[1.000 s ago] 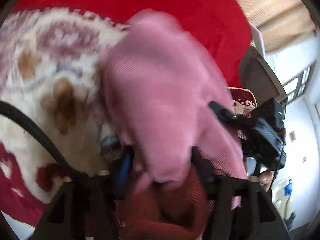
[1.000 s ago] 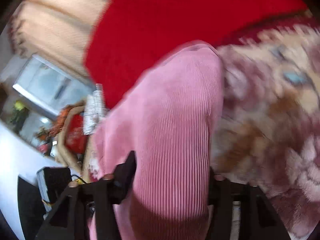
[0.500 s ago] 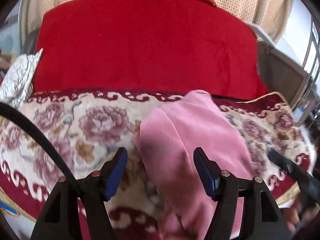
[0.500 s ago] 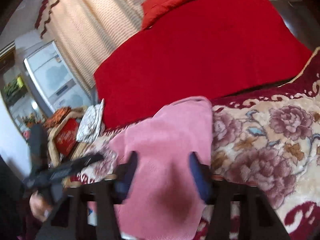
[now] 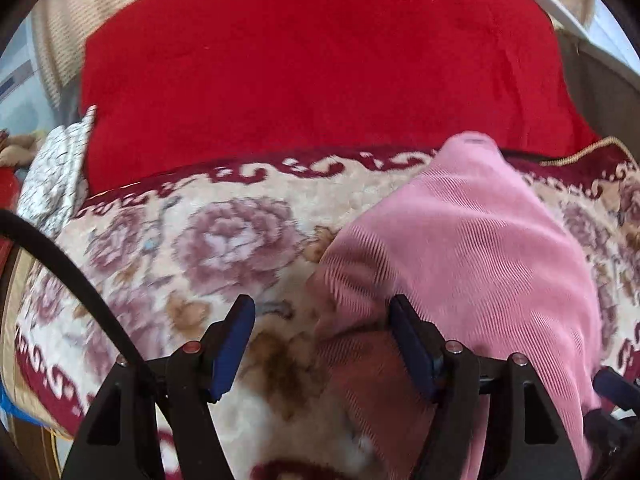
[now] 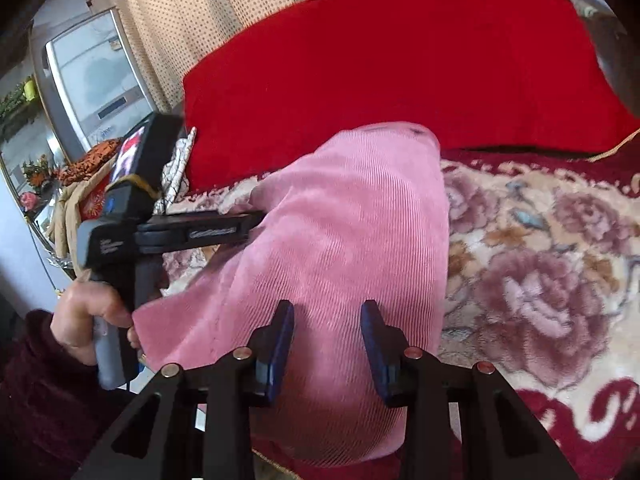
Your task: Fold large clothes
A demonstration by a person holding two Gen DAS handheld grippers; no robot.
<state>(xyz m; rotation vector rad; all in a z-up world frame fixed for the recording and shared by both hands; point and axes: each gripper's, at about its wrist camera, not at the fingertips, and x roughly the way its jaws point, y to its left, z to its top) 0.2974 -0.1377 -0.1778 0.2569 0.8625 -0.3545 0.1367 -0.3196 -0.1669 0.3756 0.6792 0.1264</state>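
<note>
A pink ribbed garment [image 5: 472, 256] lies folded on the floral blanket [image 5: 224, 240], stretching from the near edge towards the red cover. My left gripper [image 5: 320, 320] hovers open over the garment's left edge; the cloth passes by its right pad [image 5: 408, 344] without being pinched. In the right wrist view the garment [image 6: 352, 232] fills the middle, and my right gripper [image 6: 328, 332] hangs above its near part with the jaws half apart and no cloth bunched between them. The left gripper [image 6: 252, 224], held by a hand [image 6: 88, 320], reaches the garment from the left.
A red cover [image 5: 320, 64] spans the back of the bed. A white patterned cloth [image 5: 56, 168] lies at the blanket's left end. A black cable [image 5: 68, 272] crosses the left wrist view. A grey appliance [image 6: 92, 76] and beige curtain [image 6: 192, 4] stand beyond.
A second ago both grippers had the pink garment between their jaws, held up. Both have since let go and drawn back upward. The garment rests on the blanket and the right jaws stand narrower.
</note>
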